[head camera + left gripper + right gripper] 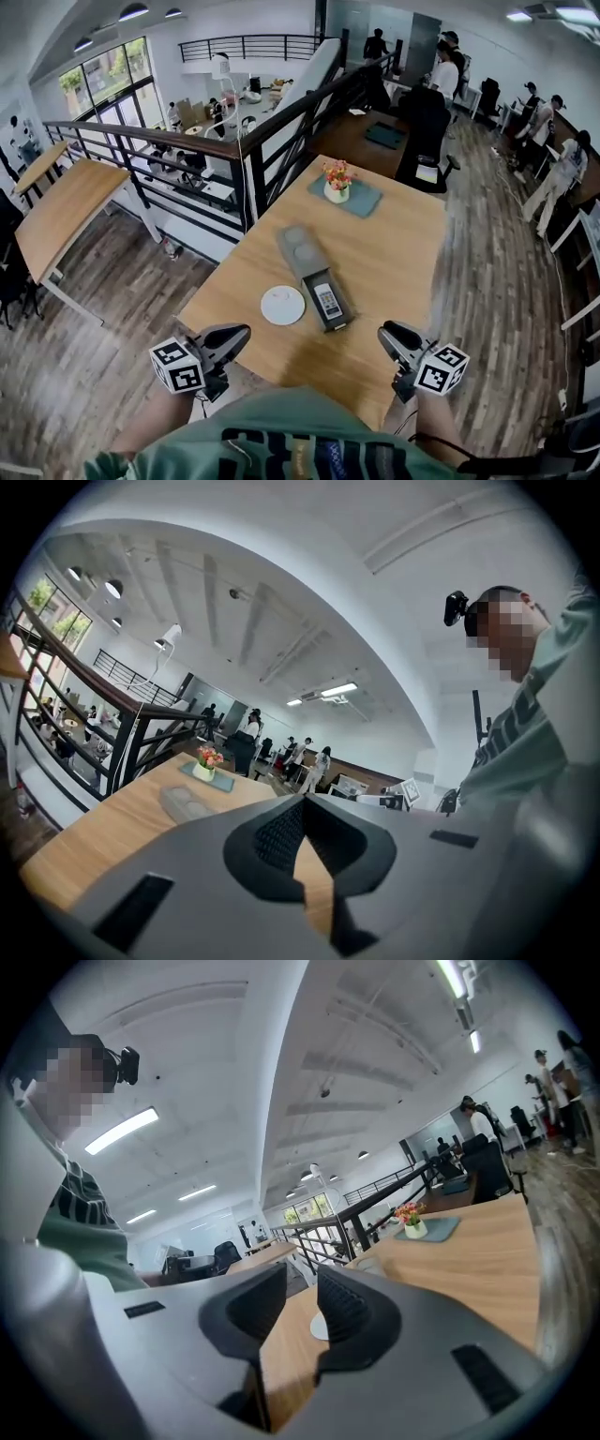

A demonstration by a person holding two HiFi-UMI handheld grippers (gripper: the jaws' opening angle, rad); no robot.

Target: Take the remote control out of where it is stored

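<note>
- Remote control (327, 300): it is lying face up in a dark open tray (341, 322) near the middle of the wooden table (403, 253), clear of both grippers.
- Grey slab (300, 246): it is lying end to end with the tray on its far side, touching it or just beside it.
- White disc (282, 305): it is lying flat just left of the tray, inside the table's left edge.
- Left gripper (236, 333): it is hovering over the table's near edge, left of the tray, its jaws meeting at the tips with nothing between them.
- Right gripper (386, 330): it is hovering over the same edge, right of the tray, its jaws standing slightly apart and empty.
- Open room: bare wood is running from the tray to the table's right edge, with plank floor beyond it.
- Flower pot (337, 190): it is standing on a teal mat (364, 200) at the far end, well apart from the tray.
- Black railing (187, 150): it is bounding the space off the table's left and far-left sides.
</note>
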